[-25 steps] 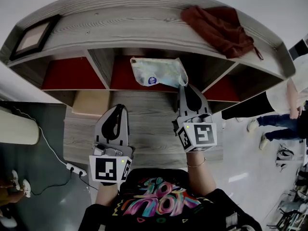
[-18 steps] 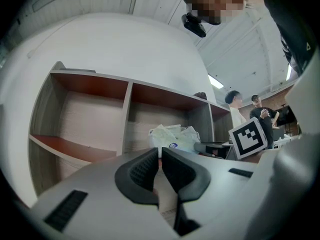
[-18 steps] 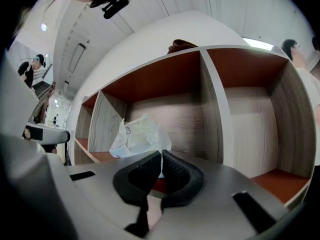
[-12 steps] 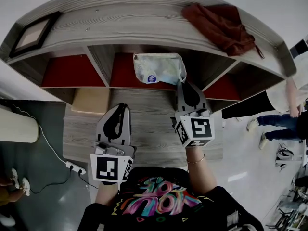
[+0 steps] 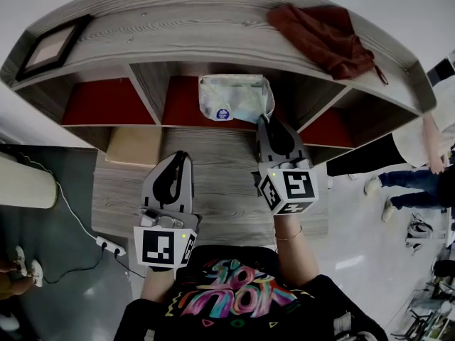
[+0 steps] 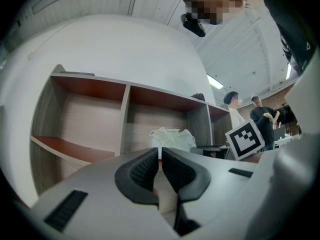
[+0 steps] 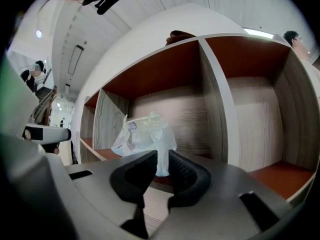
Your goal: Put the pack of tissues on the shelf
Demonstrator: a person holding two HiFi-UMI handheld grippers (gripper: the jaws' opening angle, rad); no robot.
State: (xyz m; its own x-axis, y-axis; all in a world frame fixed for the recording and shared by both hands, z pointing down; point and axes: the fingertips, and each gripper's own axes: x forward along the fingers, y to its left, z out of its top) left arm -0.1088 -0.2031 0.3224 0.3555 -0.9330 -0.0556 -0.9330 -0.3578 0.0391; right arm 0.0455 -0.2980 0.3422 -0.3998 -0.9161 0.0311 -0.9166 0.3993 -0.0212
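Note:
The pack of tissues [image 5: 234, 99], pale crinkly plastic with a blue round sticker, lies on the red floor of the middle compartment of the wooden shelf [image 5: 213, 34]. My right gripper [image 5: 269, 119] is at the pack's right front corner. In the right gripper view its jaws are opening: a tail of the pack's [image 7: 142, 134] wrapper hangs in the narrow gap of the gripper [image 7: 160, 159], and the pads stand a little apart. My left gripper [image 5: 181, 156] hangs back over the low wooden step, shut [image 6: 160, 156] and empty. In the left gripper view the pack [image 6: 172, 138] sits ahead.
A dark red cloth [image 5: 323, 38] lies on the shelf top at the right, a picture frame [image 5: 46, 52] at the left. A cardboard box [image 5: 135, 150] sits below the left compartment. A person [image 5: 426, 148] stands at the right; a power strip [image 5: 114, 249] lies on the floor.
My right gripper has carried the pack forward and deeper into the middle compartment, where it now rests. The right jaws have parted slightly. The left gripper has stayed put.

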